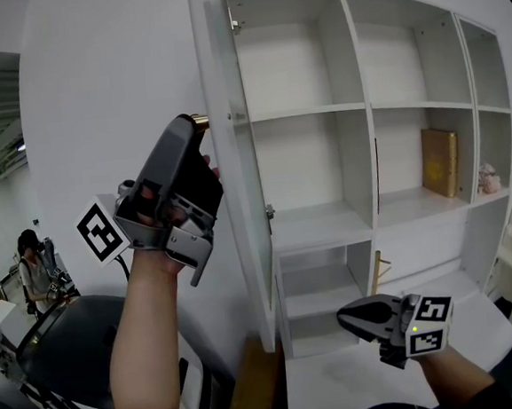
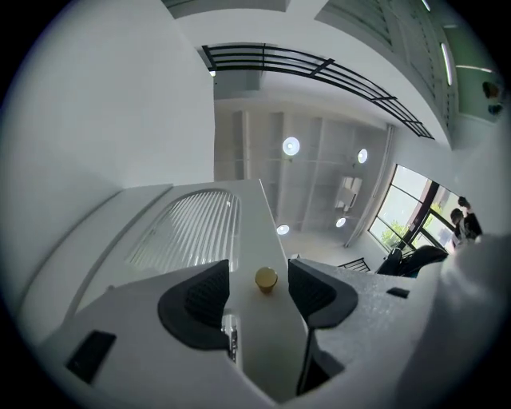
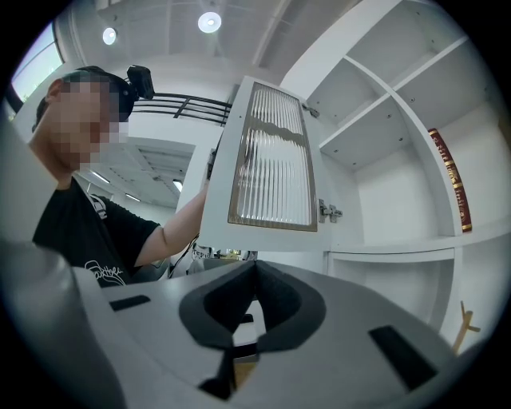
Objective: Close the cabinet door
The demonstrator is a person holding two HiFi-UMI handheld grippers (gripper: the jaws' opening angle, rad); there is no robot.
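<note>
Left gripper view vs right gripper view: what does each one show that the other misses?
Only left gripper view: the brass knob on the door, untouched between the wide-apart jaws of the left gripper. Only right gripper view: the open shelves, the book, a hinge, the person's arm, the right gripper with jaws shut. Both: the door's ribbed glass panel.

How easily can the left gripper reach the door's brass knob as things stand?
Likely yes: the left gripper has open jaws straddling the cabinet door edge, the brass knob just ahead, nothing between.
</note>
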